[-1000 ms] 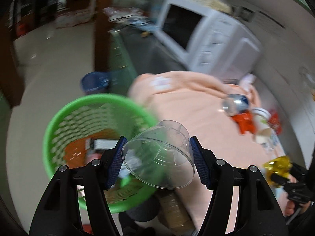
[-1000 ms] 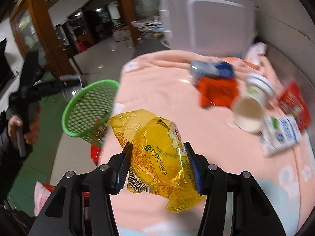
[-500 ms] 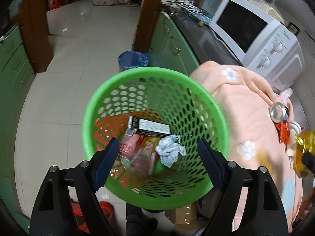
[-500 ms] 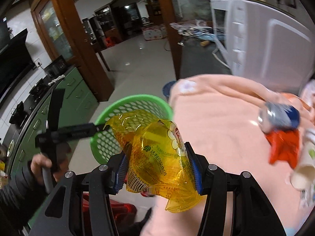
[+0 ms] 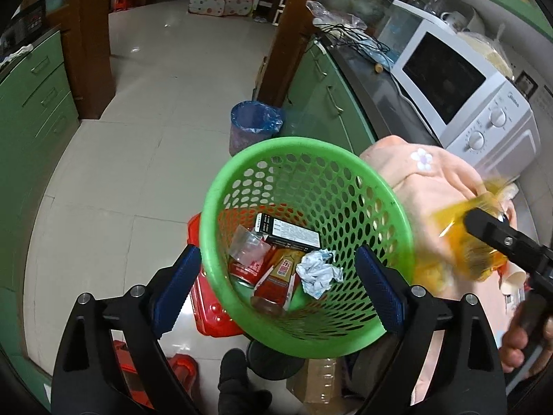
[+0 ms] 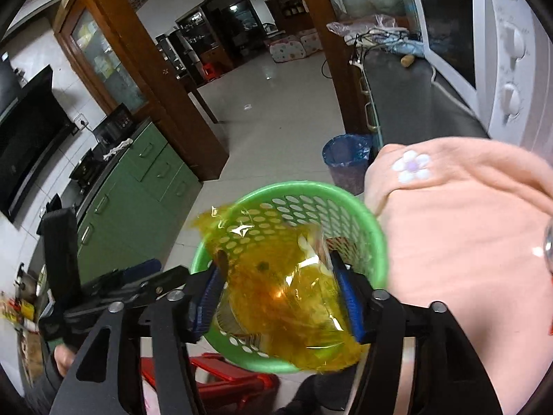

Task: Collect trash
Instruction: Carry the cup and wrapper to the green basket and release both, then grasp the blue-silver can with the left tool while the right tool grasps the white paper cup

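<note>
Hanging over the mouth of the green basket (image 6: 376,242), the yellow wrapper (image 6: 287,294) is sitting blurred between the blue pads of the right tongs (image 6: 280,297), whose jaws have just been widening; whether the pads are still pressing it I cannot tell. The left tongs (image 5: 276,290) are standing spread wide and bare above the same basket (image 5: 345,169), their jaws having just been opening. Inside the basket are lying one crumpled white tissue (image 5: 319,273), one black-and-white carton (image 5: 288,233), a red sachet (image 5: 278,278) and a clear plastic piece (image 5: 247,247). The basket is sitting just beside the table, which is draped in a peach cloth (image 6: 459,242) with a white flower print. One white microwave (image 5: 463,90) is standing on the dark counter behind. One blue-lined bin (image 5: 254,126) is standing on the pale tiled floor (image 5: 138,138), with green cabinets (image 6: 152,186) lining the room. A red stool (image 5: 207,307) is showing under the basket.
</note>
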